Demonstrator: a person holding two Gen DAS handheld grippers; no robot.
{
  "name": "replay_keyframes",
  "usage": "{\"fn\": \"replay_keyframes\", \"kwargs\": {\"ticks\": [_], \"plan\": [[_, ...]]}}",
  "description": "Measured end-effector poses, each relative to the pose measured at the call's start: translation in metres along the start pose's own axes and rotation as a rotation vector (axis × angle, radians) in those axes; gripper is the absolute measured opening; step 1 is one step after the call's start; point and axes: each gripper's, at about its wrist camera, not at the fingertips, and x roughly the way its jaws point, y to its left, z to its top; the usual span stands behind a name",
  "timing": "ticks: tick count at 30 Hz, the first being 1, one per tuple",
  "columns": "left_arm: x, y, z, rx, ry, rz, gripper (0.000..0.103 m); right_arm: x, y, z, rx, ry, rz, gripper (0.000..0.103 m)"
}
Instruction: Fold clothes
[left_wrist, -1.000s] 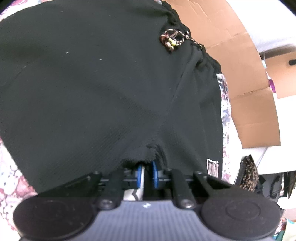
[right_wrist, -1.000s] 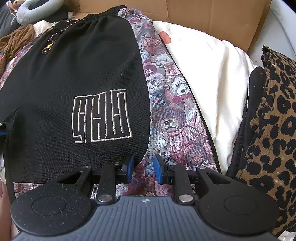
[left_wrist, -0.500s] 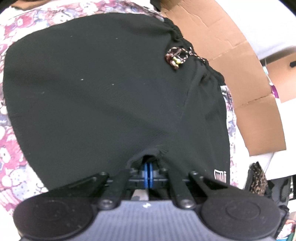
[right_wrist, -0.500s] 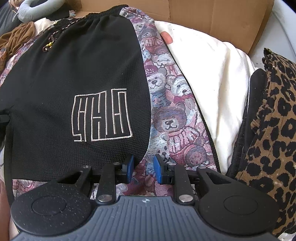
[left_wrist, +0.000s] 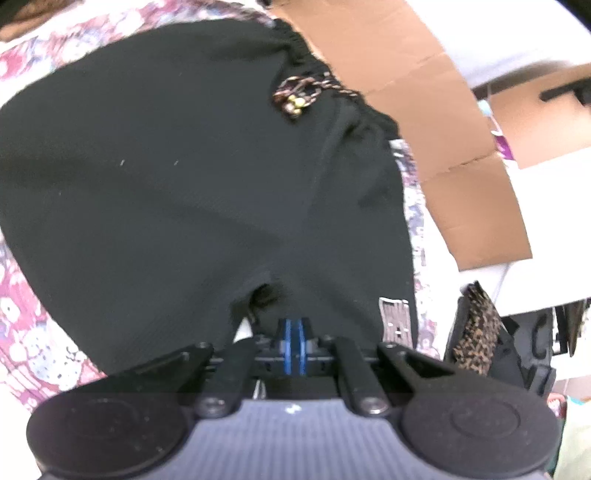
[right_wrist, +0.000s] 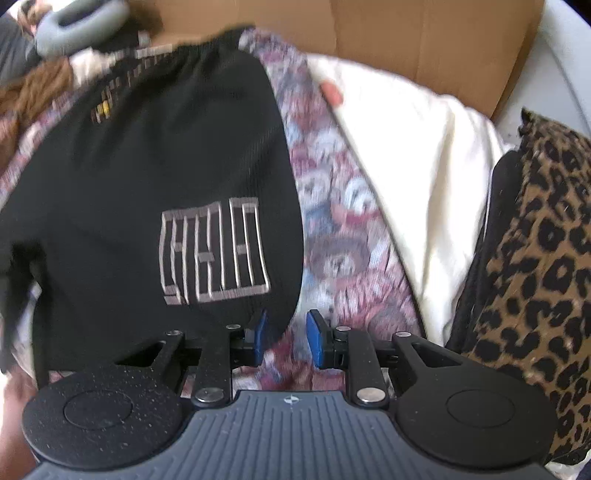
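Note:
Black shorts (left_wrist: 177, 192) with a beaded drawstring (left_wrist: 295, 99) lie spread on a teddy-bear print cloth (left_wrist: 22, 325). My left gripper (left_wrist: 294, 332) is shut on the shorts, its blue pads pressed together on the hem at the crotch notch, which is lifted. In the right wrist view the same shorts (right_wrist: 155, 155) show an embroidered logo (right_wrist: 214, 251). My right gripper (right_wrist: 286, 338) stands open over the bear cloth (right_wrist: 332, 236). The outer hem corner of the shorts lies by its left pad (right_wrist: 260, 332), and the pads do not press on it.
A brown cardboard box (right_wrist: 424, 40) stands at the back, with a cream sheet (right_wrist: 413, 166) in front of it. A leopard-print cloth (right_wrist: 535, 258) lies at the right, a grey neck pillow (right_wrist: 74, 22) at the far left. A person's hand (right_wrist: 11, 406) shows at the lower left.
My left gripper closed on the hem at the crotch and has risen with it, pulling the fabric up. The right gripper stays open; the shorts have shifted slightly in its view.

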Motion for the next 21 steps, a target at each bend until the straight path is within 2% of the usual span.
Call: {"fn": "replay_keyframes", "kwargs": {"ticks": [3,6,13,17,21], "plan": [[-0.006,-0.011,0.008,0.048,-0.014,-0.019,0.014,-0.011,-0.004,0.011,0.007,-0.063,0.005,0.029],[-0.005,-0.02,0.017,0.091,-0.021,-0.031,0.015,-0.01,-0.007,0.026,0.001,-0.109,-0.02,0.029],[0.01,-0.025,0.029,0.215,-0.006,0.035,0.016,0.015,-0.023,0.056,0.077,-0.187,-0.04,0.029],[0.03,-0.033,0.038,0.279,0.006,0.06,0.017,0.028,-0.023,0.061,0.082,-0.196,-0.044,0.029],[0.051,-0.043,0.044,0.339,0.021,0.08,0.017,0.042,-0.023,0.049,0.075,-0.144,-0.074,0.029]]}}
